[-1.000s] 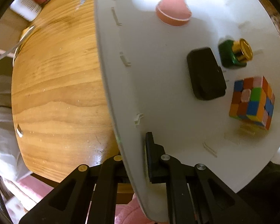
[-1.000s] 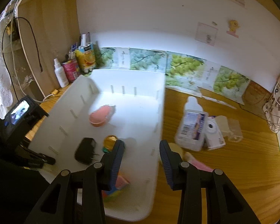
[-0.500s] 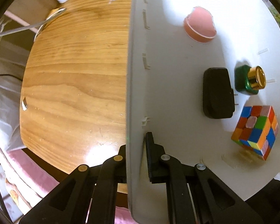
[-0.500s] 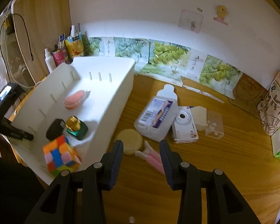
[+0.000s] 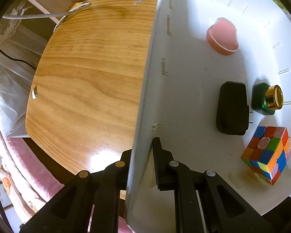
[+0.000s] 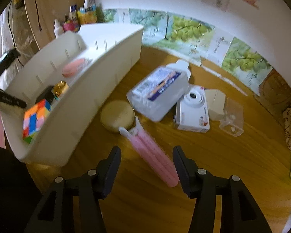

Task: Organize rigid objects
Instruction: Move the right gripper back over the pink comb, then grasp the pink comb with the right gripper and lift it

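White bin [image 6: 91, 89] holds cube [image 5: 267, 155], charger, jar, pink case; your left gripper [image 5: 143, 161] pinches its wall, jaws easing. Right gripper [image 6: 146, 163] opening over pink comb [image 6: 155, 155] on counter [image 6: 213, 155]; bottle, camera etc. left.

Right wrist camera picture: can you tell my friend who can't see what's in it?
The right gripper is opening just above a pink tube lying on a wooden table, not touching it. To its left stands a white bin holding a colourful puzzle cube; behind the tube lie a round tin, a clear bottle and a white camera.
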Action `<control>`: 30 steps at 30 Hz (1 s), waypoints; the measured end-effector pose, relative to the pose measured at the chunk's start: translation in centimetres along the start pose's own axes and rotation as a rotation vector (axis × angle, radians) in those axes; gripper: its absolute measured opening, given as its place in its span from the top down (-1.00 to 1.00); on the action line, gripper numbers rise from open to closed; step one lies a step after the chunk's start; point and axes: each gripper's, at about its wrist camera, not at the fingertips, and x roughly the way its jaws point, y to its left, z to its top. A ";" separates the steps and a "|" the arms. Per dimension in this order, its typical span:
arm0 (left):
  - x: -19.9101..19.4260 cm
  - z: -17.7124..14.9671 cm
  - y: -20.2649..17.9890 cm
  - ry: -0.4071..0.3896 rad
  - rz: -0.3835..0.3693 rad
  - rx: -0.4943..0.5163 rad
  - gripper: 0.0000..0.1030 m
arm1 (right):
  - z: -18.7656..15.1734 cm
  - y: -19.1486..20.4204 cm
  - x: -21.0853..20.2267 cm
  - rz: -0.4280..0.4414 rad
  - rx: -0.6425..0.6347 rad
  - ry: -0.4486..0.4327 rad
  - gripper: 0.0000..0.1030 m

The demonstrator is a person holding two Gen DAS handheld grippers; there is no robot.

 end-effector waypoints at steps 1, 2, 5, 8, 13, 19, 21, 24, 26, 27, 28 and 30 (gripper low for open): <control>0.0 0.0 0.0 0.000 0.004 -0.003 0.72 | -0.1 -0.1 0.3 0.003 -0.005 0.008 -0.08; -0.1 0.0 -0.2 -0.001 0.008 -0.006 0.71 | -0.2 -0.3 0.5 0.004 -0.010 0.014 -0.08; -0.1 0.0 -0.4 -0.001 0.017 -0.016 0.69 | -0.4 -0.6 1.2 0.011 -0.023 0.030 -0.08; 0.0 0.0 -0.6 -0.001 0.023 -0.023 0.68 | -0.6 -0.8 2.0 0.013 -0.038 0.048 -0.06; -0.2 -0.1 -1.3 -0.002 0.029 -0.020 0.67 | -0.5 -0.9 2.7 0.016 -0.057 0.062 0.24; -0.3 -0.2 -1.3 -0.001 0.025 -0.009 0.68 | -0.7 -0.3 2.6 0.018 -0.056 0.077 0.37; -0.2 -0.2 -1.2 0.001 0.018 -0.001 0.70 | -0.7 0.0 2.4 0.018 -0.045 0.080 0.45; -0.1 -0.5 -1.2 0.011 0.005 0.023 0.70 | -0.6 0.4 1.9 0.009 -0.017 0.065 0.48; 0.0 -0.7 -1.3 0.016 0.002 0.040 0.71 | -0.5 0.7 1.3 0.004 0.008 0.054 0.50; 0.0 -0.7 -1.3 0.018 0.001 0.049 0.71 | -0.4 0.8 1.0 0.001 0.021 0.048 0.50; 0.0 -0.8 -1.4 0.019 -0.001 0.058 0.71 | -0.3 1.0 0.7 -0.004 0.033 0.041 0.50; 0.0 -0.9 -1.3 0.019 -0.012 0.073 0.71 | 0.0 1.3 0.0 -0.020 0.057 0.025 0.51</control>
